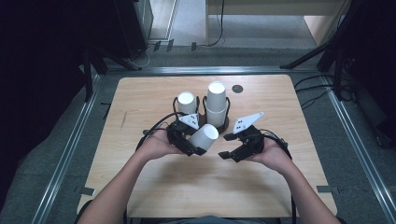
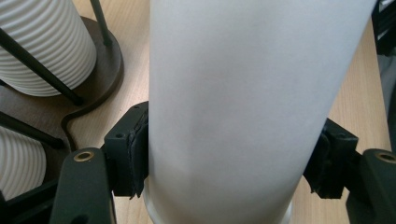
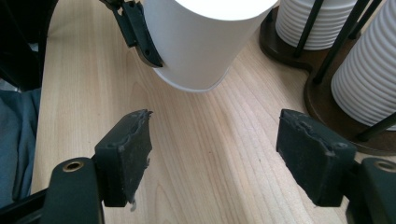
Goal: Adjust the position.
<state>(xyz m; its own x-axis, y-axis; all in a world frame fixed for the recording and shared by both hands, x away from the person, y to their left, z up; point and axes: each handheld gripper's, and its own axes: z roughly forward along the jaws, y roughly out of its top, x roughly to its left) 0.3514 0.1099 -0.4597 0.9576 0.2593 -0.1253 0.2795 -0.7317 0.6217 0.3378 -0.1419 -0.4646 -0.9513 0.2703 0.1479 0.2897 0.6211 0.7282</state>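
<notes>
Left tool [image 1: 189, 140] is clamped on a white paper cup [image 1: 204, 136], pads squeezing it on both sides near the rim end; in the left gripper view the cup wall [image 2: 243, 107] runs up between the two jaws. Cup's held off the surface [image 1: 140, 102], tilted, flat closed base pointing up and toward the right hand. That's the key relation: long axis slants from the left tool up-right, so the free base end is what faces the right tool [image 1: 238, 147].

Right tool is wide apart, holding nothing, sitting just beside the cup at approx. the same height. In the right gripper view the cup [image 3: 205, 42] lies straight ahead and slightly left of centre between the jaws, bare wood below it. So right hand is the nearer free one; a short push fwd would put its pads either side of the base end.

Behind, the wire rack [image 1: 205, 122] holds two stacks of ribbed cups [image 1: 216, 105], near the held cup but apart from it. Whether the cup is headed onto a stack or just came off one, can't tell from here, prob. a handover first.
</notes>
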